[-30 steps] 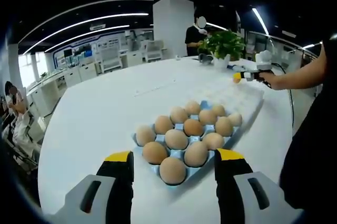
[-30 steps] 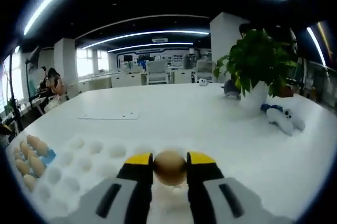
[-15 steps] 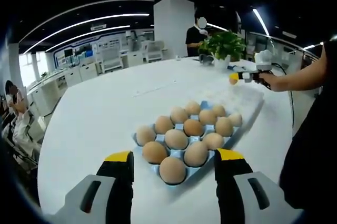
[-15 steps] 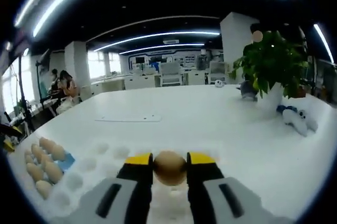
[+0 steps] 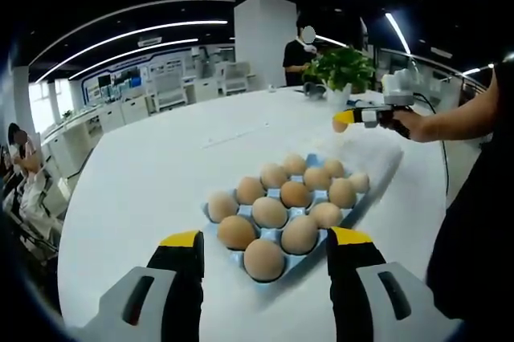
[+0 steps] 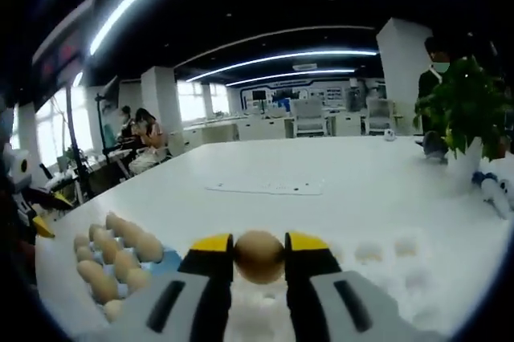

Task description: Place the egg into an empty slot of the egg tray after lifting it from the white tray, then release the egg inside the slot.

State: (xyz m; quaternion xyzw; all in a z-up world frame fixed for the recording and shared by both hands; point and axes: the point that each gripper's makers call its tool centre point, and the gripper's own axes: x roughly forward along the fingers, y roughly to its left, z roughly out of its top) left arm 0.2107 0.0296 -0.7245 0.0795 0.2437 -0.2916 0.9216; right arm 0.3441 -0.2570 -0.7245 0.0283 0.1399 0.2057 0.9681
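Swung toward the egg tray [image 6: 112, 266], the right hand-held gripper [image 6: 259, 246] clamps the egg [image 6: 259, 256] between its jaws.

The desk [image 5: 144, 173] is plain white. On it sits a light blue egg tray [image 5: 309, 266] full of tan-brown eggs [image 5: 269, 212] — beside it a white tray [image 5: 377, 153]. The left tongs [image 5: 263, 247] are grey and black with yellow tips; the right tongs [image 6: 259, 246] match, pinching a tan egg [image 6: 259, 256]. A plant [image 5: 344, 67] — green leaves, white pot.
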